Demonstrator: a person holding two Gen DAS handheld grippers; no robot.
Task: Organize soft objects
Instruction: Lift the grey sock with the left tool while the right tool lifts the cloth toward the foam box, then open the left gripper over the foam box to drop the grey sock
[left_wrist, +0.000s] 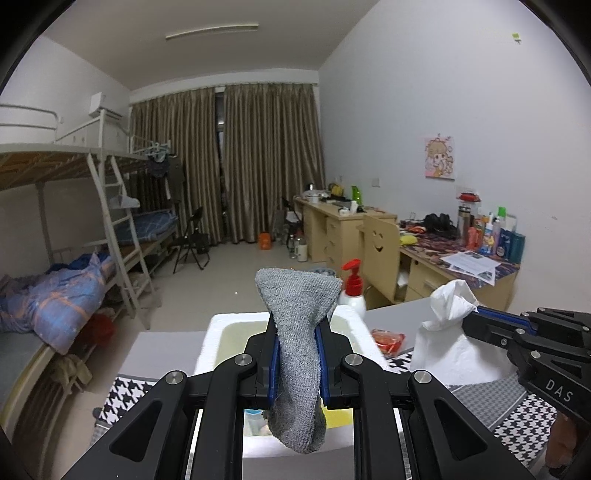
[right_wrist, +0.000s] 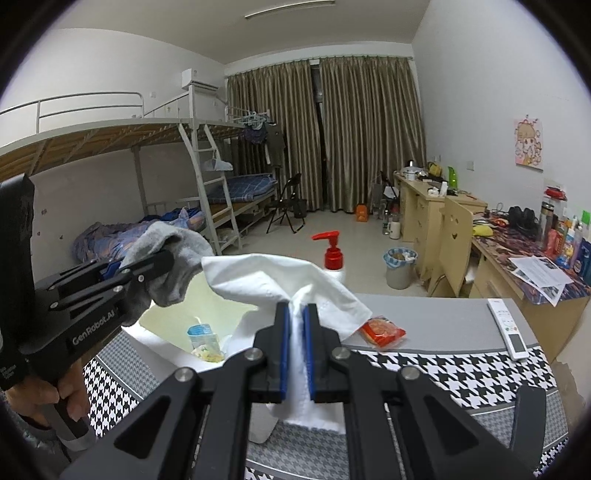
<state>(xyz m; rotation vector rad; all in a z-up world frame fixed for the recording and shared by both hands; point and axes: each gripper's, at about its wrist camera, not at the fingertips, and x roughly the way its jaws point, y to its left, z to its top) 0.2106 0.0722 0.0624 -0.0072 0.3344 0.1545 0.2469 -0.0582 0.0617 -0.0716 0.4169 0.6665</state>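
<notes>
My left gripper (left_wrist: 297, 332) is shut on a grey sock (left_wrist: 295, 306) that sticks up between the blue pads and hangs below them, above the white foam box (left_wrist: 221, 325). In the right wrist view the same gripper (right_wrist: 162, 258) holds the sock (right_wrist: 177, 251) at the left, over the box (right_wrist: 162, 343). My right gripper (right_wrist: 295, 314) is shut on a white tissue (right_wrist: 266, 277) that fans out ahead of its pads. From the left wrist, that gripper (left_wrist: 476, 314) and its tissue (left_wrist: 450, 332) sit at the right, beside the box.
A red-pump white bottle (right_wrist: 332, 254) stands behind the box. A red snack packet (right_wrist: 382, 330) and a white remote (right_wrist: 509, 328) lie on the grey table with its houndstooth cloth (right_wrist: 443, 373). Small packets (right_wrist: 205, 341) lie inside the box. A bin (right_wrist: 399, 267), desks and bunk beds stand beyond.
</notes>
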